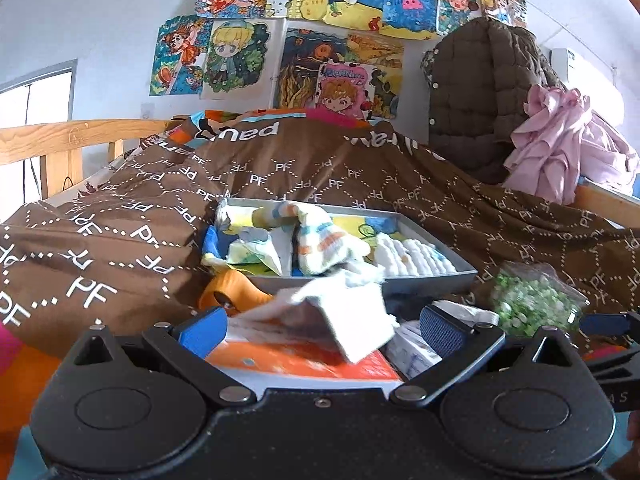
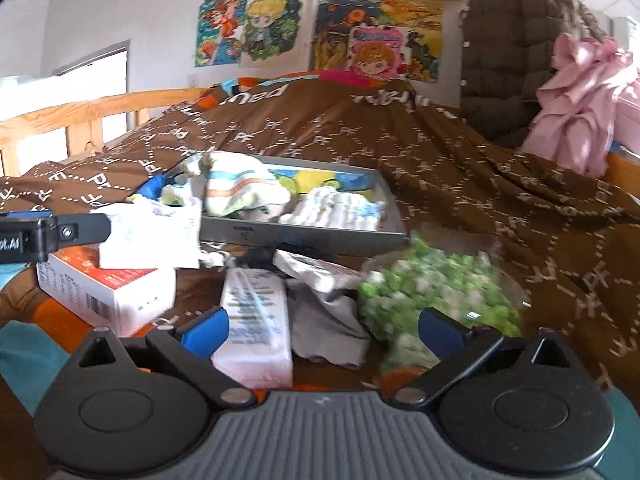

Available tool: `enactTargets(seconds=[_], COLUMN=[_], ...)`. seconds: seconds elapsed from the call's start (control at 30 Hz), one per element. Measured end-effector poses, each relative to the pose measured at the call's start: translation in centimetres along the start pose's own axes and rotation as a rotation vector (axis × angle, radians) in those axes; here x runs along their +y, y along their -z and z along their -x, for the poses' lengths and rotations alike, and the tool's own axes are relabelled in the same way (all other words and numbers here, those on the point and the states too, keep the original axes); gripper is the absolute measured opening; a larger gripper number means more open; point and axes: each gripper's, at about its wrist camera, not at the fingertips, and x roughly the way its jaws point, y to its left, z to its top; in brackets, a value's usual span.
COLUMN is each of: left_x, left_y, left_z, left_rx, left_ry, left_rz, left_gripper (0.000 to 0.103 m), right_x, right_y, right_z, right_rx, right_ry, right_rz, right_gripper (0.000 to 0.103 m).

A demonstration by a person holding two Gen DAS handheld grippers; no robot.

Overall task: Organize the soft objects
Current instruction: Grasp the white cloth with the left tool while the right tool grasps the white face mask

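Observation:
A grey tray (image 1: 432, 278) rests on the brown bedspread and holds a striped sock (image 1: 324, 246), a folded white cloth (image 1: 416, 256) and other soft bits. My left gripper (image 1: 322, 330) is open just in front of the tray. A blurred white cloth (image 1: 344, 316) lies loose between its fingers, over an orange and white box (image 1: 296, 360). My right gripper (image 2: 324, 334) is open, low over a white tissue pack (image 2: 256, 320) and a grey cloth (image 2: 332, 328). A bag of green pieces (image 2: 432, 292) lies by its right finger.
The brown quilt (image 1: 280, 172) rises in folds behind and left of the tray. A wooden bed rail (image 1: 60, 140) runs along the left. A brown padded coat (image 1: 480, 92) and pink clothes (image 1: 560, 140) hang at the right. An orange roll (image 1: 232, 290) sits at the tray's near left corner.

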Motion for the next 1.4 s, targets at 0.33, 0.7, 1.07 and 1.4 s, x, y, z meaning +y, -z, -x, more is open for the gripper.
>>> enactTargets(seconds=[0.33,0.7,1.07,1.4], left_x=[6.1,11.4,14.7,15.1], left_y=[-1.4,-3.3,-3.3,-2.2], left_z=[-2.0,-8.3,-14.7,-16.0], left_rx=[0.058,0.292,0.528,0.584], left_ry=[0.121,0.423,0.607,0.621], left_rz=[0.074,0.267,0.534,0.619], left_gripper=[0.102,0.102,0.102,0.100], right_x=[4.1,7.3,8.8,8.8], right_y=[-3.5,-6.0,-7.0,-7.0], right_z=[-3.6,-6.7,-8.2,-8.3], right_rx=[0.041,0.089,0.108,0.096], right_ry=[-0.259,-0.341,-0.414,-0.401], right_rz=[0.004,0.076,0.066,0.035], right_gripper=[0.103,0.103,0.102,0.081])
